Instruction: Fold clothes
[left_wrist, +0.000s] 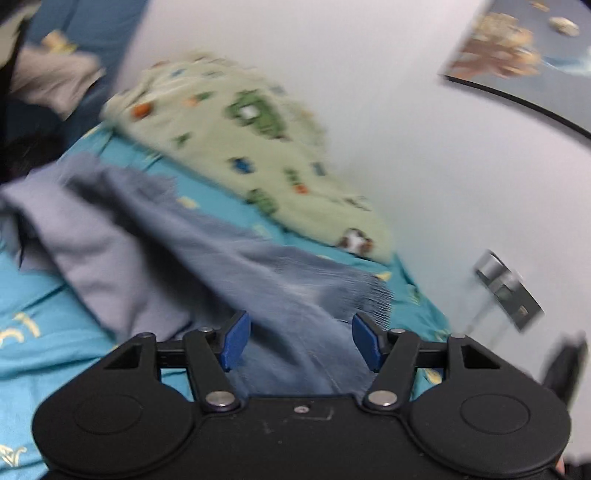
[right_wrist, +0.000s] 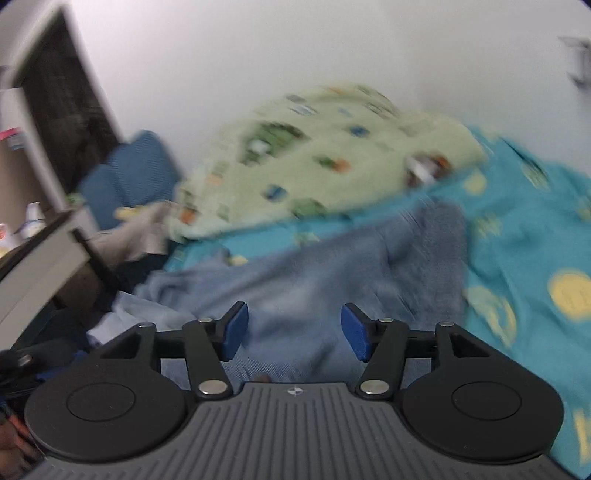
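A blue denim-like garment (left_wrist: 236, 243) lies crumpled on a teal bedsheet (left_wrist: 44, 314), and a paler grey-lilac cloth (left_wrist: 110, 266) lies against its left side. My left gripper (left_wrist: 301, 341) hovers over the near end of the blue garment, jaws open. The cloth shows between the blue pads (left_wrist: 236, 343) but they do not pinch it. In the right wrist view the same garment (right_wrist: 314, 273) spreads across the sheet (right_wrist: 524, 236). My right gripper (right_wrist: 295, 330) stands open above it, its pads apart and gripping nothing. Both views are blurred.
A pale green patterned quilt (left_wrist: 240, 140) (right_wrist: 325, 155) is heaped against the white wall behind the garment. A picture (left_wrist: 524, 55) and a metal fitting (left_wrist: 506, 291) are on the wall. A blue cushion (right_wrist: 129, 173) and a desk edge (right_wrist: 37, 273) stand at the left.
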